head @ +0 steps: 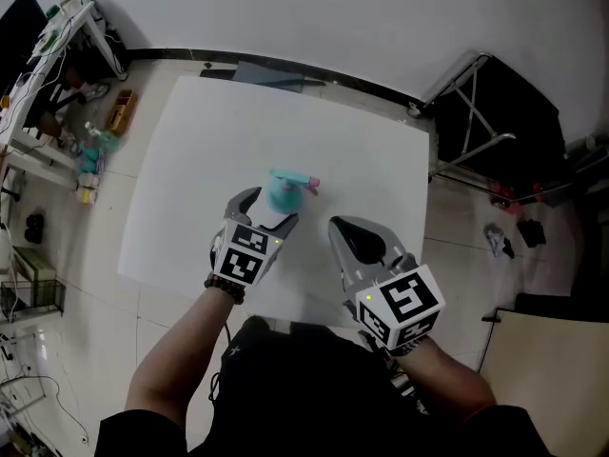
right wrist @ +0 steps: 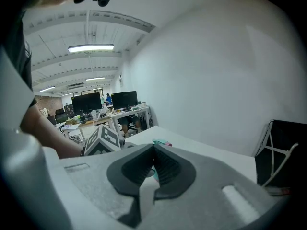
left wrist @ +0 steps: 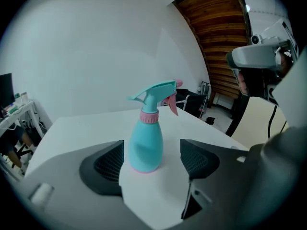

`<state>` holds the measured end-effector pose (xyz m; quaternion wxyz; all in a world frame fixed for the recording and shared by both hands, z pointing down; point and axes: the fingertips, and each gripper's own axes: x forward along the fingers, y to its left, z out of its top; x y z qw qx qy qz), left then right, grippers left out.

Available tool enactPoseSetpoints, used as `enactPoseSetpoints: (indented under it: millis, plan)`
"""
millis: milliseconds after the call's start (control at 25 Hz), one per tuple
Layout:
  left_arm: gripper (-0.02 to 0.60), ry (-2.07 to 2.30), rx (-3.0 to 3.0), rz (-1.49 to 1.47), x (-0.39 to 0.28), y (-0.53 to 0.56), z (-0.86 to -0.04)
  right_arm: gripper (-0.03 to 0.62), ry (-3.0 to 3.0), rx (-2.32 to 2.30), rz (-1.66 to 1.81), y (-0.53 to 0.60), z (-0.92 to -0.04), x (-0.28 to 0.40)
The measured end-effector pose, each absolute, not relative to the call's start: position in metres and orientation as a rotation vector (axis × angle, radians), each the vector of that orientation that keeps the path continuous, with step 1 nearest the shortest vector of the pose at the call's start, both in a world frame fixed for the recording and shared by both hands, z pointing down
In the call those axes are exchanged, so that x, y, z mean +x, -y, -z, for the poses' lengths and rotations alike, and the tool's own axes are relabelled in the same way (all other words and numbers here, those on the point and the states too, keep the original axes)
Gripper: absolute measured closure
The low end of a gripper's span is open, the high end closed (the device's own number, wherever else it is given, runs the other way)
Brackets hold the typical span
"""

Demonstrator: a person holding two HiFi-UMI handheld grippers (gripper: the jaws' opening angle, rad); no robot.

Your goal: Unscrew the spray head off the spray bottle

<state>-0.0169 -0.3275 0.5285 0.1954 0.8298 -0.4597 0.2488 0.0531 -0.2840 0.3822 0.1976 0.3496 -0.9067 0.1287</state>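
The teal spray bottle is standing upright on the white counter, wearing its spray head. The left hand-held gripper is bracketing its base, jaws released and not touching. The right hand-held gripper is hovering nearby, clenched on nothing.

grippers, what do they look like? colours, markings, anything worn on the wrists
The left gripper and the right gripper both have light grey moulded bodies. Their curved jaws are lined with black ribbed pads. Each carries a white cube printed with black square markers. There is a dark beaded bracelet on the left wrist, and the person wears a black top.
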Motion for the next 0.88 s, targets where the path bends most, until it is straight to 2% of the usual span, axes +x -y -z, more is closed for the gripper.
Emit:
enactPoseSetpoints:
  millis: [320, 880]
  plan:
    - [0.158, 1.262, 2.321, -0.766, -0.009, 0.34, -0.564, 0.603, 2.519, 0.96, -0.377, 0.292, -0.393, 0.058]
    - [0.149, 1.271, 2.299, -0.828, -0.01, 0.36, -0.598, 0.603, 2.488, 0.967, -0.408, 0.302, -0.402, 0.066]
